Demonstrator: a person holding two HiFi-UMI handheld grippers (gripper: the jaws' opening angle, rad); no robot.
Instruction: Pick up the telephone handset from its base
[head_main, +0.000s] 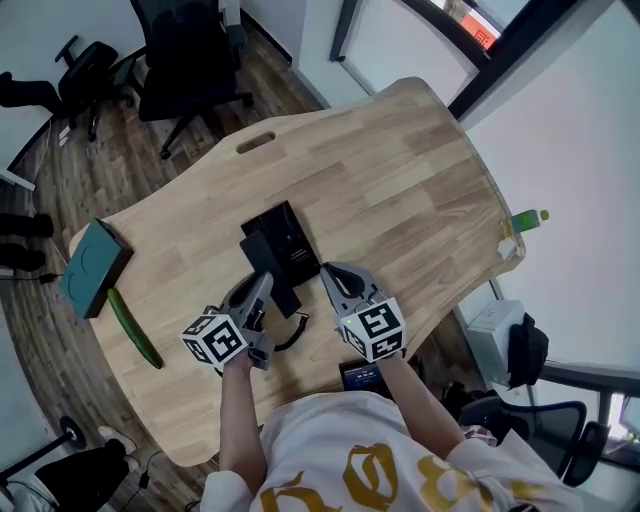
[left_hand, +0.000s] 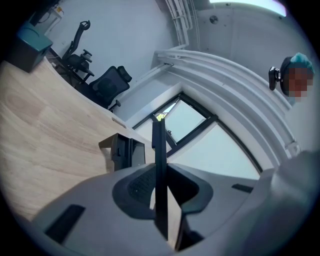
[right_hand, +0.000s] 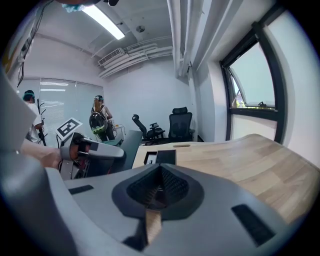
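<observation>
Desk, pale wood-grain top with rounded corners and one slot-shaped cut-out near the far edge.

Writing: none legible. The black-and-white square markers on the gripper cubes, a red sign beyond the window and the yellow print on the person's white shirt cannot be read.

Containers: teal rectangular box, closed, at the desk's left edge, contents not visible. Green bottle with a yellow cap, just past the desk's right edge, contents not discernible.

Task item: black telephone handset, raised off the black telephone base and standing edge-on between the jaws of the left gripper, which are closed on it, pads pressing both of its sides. The base sits at the middle of the desk, beyond the handset. Black coiled cord loops on the desk just beside the left gripper.

Right gripper: jaws together, nothing between them, just right of the base, above the desk.

Other items: long green cucumber-shaped object lying near the teal box; small dark device with a lit screen at the desk's near edge; black office chairs on the wood-plank floor.
</observation>
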